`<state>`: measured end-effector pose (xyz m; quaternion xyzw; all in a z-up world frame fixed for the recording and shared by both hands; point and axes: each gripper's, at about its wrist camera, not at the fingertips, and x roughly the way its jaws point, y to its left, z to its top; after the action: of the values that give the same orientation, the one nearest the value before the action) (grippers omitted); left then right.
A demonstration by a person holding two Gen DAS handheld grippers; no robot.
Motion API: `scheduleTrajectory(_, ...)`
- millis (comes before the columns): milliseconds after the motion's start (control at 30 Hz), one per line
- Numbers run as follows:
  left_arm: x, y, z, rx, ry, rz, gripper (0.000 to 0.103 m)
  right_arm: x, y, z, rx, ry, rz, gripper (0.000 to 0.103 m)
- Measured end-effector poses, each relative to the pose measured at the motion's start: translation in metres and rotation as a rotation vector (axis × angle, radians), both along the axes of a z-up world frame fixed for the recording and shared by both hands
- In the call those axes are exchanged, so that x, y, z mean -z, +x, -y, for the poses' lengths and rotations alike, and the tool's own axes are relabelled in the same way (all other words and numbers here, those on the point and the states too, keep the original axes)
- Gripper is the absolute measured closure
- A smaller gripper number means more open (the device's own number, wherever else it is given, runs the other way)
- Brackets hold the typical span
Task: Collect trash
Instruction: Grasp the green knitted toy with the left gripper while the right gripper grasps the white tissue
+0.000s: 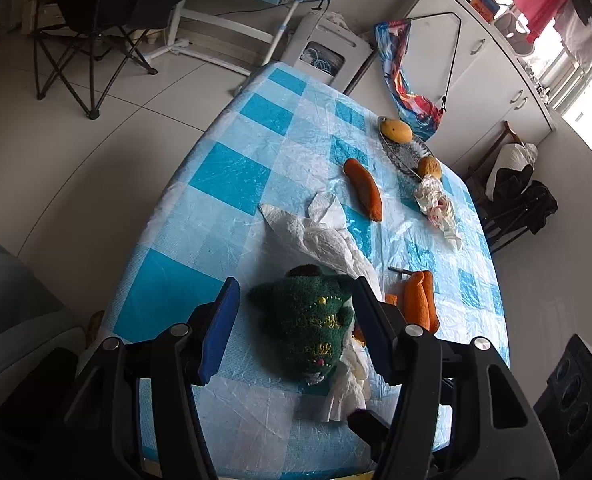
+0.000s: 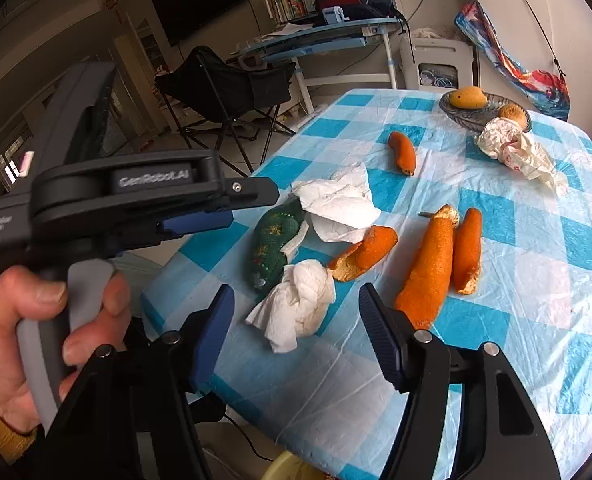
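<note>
Both my tongs are wide open with nothing in them: left gripper [image 1: 296,312] straddles the green knit pouch [image 1: 310,332] at frame center, right gripper [image 2: 296,312] hovers over a crumpled tissue [image 2: 296,304], orange peels [image 2: 432,264] just right

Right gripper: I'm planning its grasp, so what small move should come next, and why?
Probably ease the open right gripper forward and down over the crumpled tissue. That wad lies on the tablecloth right between its fingers, nearer than the orange peels.
</note>
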<state>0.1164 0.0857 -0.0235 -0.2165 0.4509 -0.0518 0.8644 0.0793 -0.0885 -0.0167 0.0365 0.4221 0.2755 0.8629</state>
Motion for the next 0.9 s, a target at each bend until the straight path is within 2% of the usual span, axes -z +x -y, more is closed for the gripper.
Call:
scheduleTrajectory(67,0.001,0.001,0.005,0.018,0.011,-0.007,0.047,0.007,0.004,-0.007,-0.012,-0.033,-0.015,0.056)
scheduleTrajectory(100,0.001,0.001,0.007,0.022,0.019,-0.010,0.047,0.011,0.004,-0.010,-0.019,-0.054,-0.020,0.065)
scheduleTrajectory(133,0.002,0.002,0.009,0.025,0.027,-0.014,0.047,0.010,0.002,-0.011,-0.022,-0.066,0.002,0.069)
scheduleTrajectory(233,0.007,0.004,0.010,0.024,0.038,-0.034,0.047,0.009,-0.003,-0.011,-0.045,-0.097,0.022,0.074)
scheduleTrajectory(367,0.012,0.007,0.012,0.019,0.048,-0.052,0.047,0.006,-0.015,0.000,-0.052,-0.108,0.033,0.077)
scheduleTrajectory(500,0.015,0.008,0.025,0.029,0.114,-0.038,0.048,0.001,-0.024,0.011,-0.055,-0.108,0.040,0.081)
scheduleTrajectory(600,0.016,0.008,0.034,0.066,0.128,-0.032,0.074,-0.003,-0.030,0.017,-0.053,-0.103,0.050,0.081)
scheduleTrajectory(900,-0.003,-0.017,0.046,0.101,0.159,0.060,0.077,-0.014,-0.039,0.043,0.002,-0.015,0.051,0.081)
